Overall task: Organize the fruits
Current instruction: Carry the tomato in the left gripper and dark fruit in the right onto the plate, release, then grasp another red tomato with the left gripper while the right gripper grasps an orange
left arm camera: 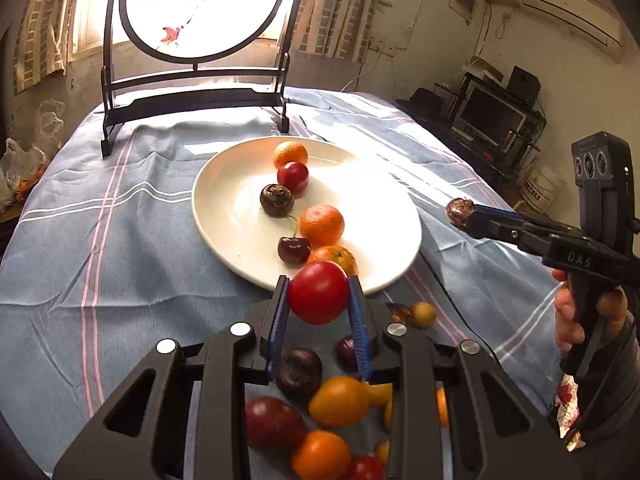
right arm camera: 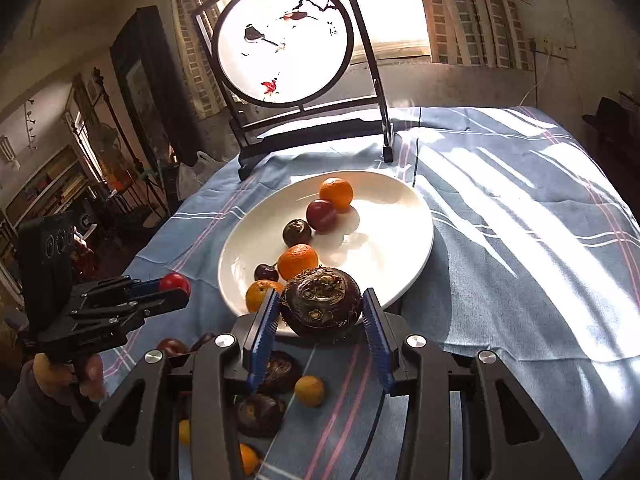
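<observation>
On the white plate: three oranges, one red fruit, one cherry, one dark fruit | left gripper clamps red fruit | right gripper clamps dark fruit.

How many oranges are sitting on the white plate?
3. One orange sits at the far end of the plate, one in the middle, one at the near rim. None seems hidden.
</observation>
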### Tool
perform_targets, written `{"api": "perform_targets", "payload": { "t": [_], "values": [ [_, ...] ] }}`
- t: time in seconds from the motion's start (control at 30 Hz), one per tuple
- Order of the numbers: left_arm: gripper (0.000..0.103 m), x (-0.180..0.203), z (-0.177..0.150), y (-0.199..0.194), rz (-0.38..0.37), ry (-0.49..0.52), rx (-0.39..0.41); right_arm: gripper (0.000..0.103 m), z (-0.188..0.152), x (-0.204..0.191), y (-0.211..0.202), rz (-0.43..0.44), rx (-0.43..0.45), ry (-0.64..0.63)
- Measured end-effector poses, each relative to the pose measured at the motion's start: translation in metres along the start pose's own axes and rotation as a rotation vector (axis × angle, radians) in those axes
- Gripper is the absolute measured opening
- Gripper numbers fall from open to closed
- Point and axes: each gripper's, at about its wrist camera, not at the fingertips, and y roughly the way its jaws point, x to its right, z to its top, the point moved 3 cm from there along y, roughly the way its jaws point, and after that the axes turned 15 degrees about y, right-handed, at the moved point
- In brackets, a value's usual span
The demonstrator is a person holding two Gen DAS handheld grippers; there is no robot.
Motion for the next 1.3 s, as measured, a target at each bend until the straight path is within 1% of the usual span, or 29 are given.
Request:
{"api": "perform_targets", "payload": {
  "t": [0.1,0.17,0.2,0.23,0.27,0.3,0.37,0.43,0.57,0.73,0.8,0.9,0.93,0.97,1.0,1.03,1.13,1.3],
  "values": [
    [0.028,-0.019,0.01,0.034,0.018,-0.022,-0.052,0.043,0.007,0.006,0.032,-0.032,-0.024,0.002],
    [0.029,-0.028,0.014,0.049,0.016,-0.044,-0.071,0.043,0.009,0.008,0.048,-0.044,-0.033,0.009],
    [0.032,-0.032,0.017,0.055,0.014,-0.051,-0.076,0.044,0.01,0.008,0.054,-0.041,-0.038,0.011],
    [0.048,-0.035,0.019,0.058,0.019,-0.06,-0.079,0.044,0.01,0.007,0.056,-0.041,-0.032,0.01],
    [0.063,-0.039,0.022,0.058,0.03,-0.074,-0.072,0.051,0.011,0.006,0.055,-0.041,-0.015,0.008],
    [0.066,-0.042,0.024,0.054,0.04,-0.089,-0.053,0.053,0.012,0.005,0.052,-0.041,0.005,0.008],
    [0.066,-0.045,0.024,0.04,0.03,-0.108,-0.016,0.053,0.009,0.003,0.042,-0.024,0.021,0.011],
    [0.066,-0.042,0.019,0.021,0.041,-0.102,0.01,0.053,0.001,0.001,0.027,-0.019,0.035,-0.001],
    [0.07,-0.021,-0.011,-0.019,0.063,-0.048,0.03,0.053,-0.032,-0.001,-0.005,-0.01,0.037,-0.024],
    [0.07,0.025,-0.066,-0.054,0.074,0.068,-0.002,0.053,-0.086,-0.01,-0.035,0.007,0.007,-0.061],
    [0.07,0.049,-0.087,-0.063,0.072,0.124,-0.017,0.053,-0.105,-0.012,-0.043,0.021,-0.006,-0.069],
    [0.068,0.077,-0.11,-0.068,0.098,0.197,-0.029,0.053,-0.126,-0.013,-0.054,0.032,-0.011,-0.068],
    [0.066,0.081,-0.116,-0.068,0.102,0.203,-0.033,0.053,-0.131,-0.013,-0.056,0.035,-0.016,-0.066],
    [0.057,0.084,-0.12,-0.066,0.101,0.202,-0.039,0.053,-0.135,-0.013,-0.058,0.036,-0.019,-0.065],
    [0.044,0.084,-0.123,-0.062,0.09,0.193,-0.05,0.053,-0.139,-0.014,-0.06,0.035,-0.019,-0.065],
    [0.041,0.083,-0.125,-0.059,0.082,0.18,-0.058,0.053,-0.142,-0.013,-0.061,0.036,-0.022,-0.063],
    [0.041,0.081,-0.128,-0.052,0.093,0.166,-0.062,0.053,-0.146,-0.012,-0.065,0.03,-0.023,-0.06],
    [0.041,0.08,-0.127,-0.04,0.088,0.163,-0.077,0.053,-0.149,-0.007,-0.067,0.031,-0.028,-0.052]
  ]
}}
